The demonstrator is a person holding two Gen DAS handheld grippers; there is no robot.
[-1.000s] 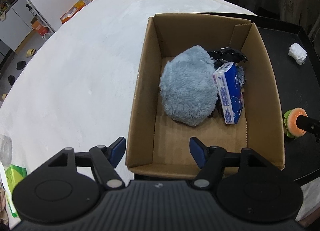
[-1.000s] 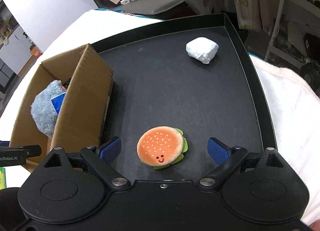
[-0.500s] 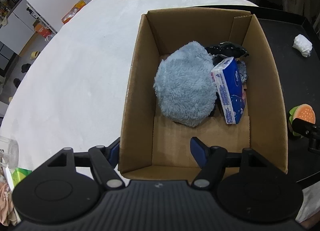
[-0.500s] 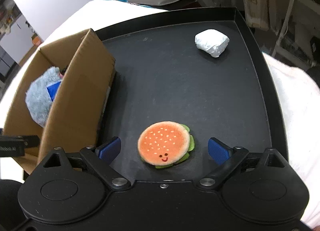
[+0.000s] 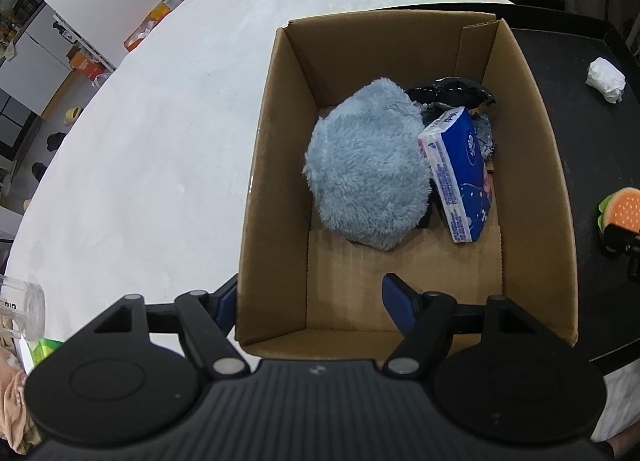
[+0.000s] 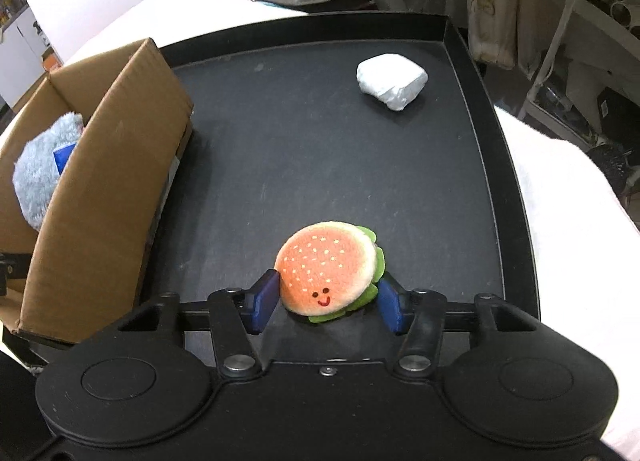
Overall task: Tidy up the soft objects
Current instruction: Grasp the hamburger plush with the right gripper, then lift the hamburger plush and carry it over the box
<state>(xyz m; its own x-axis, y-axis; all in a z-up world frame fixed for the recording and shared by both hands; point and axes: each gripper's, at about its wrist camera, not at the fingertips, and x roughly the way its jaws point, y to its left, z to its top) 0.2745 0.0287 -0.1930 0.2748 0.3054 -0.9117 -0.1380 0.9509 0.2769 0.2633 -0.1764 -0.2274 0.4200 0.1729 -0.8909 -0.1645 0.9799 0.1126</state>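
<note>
A plush burger (image 6: 329,273) with a smiling face lies on the black tray (image 6: 320,133). My right gripper (image 6: 326,301) has its blue pads closed in on both sides of the burger. The burger also shows at the right edge of the left wrist view (image 5: 624,208). A cardboard box (image 5: 280,181) holds a fluffy blue plush (image 5: 368,165), a blue tissue pack (image 5: 460,173) and a dark item (image 5: 452,91). My left gripper (image 5: 310,299) is open, straddling the box's near left wall, empty.
A white wrapped bundle (image 6: 392,79) lies at the tray's far right; it also shows in the left wrist view (image 5: 606,75). The box (image 6: 100,181) stands at the tray's left edge on a white table (image 5: 140,141). A clear jar (image 5: 20,309) is at the near left.
My right gripper moved forward and its pads closed onto the plush burger. My left gripper shifted closer to the box, its left finger now outside the box wall.
</note>
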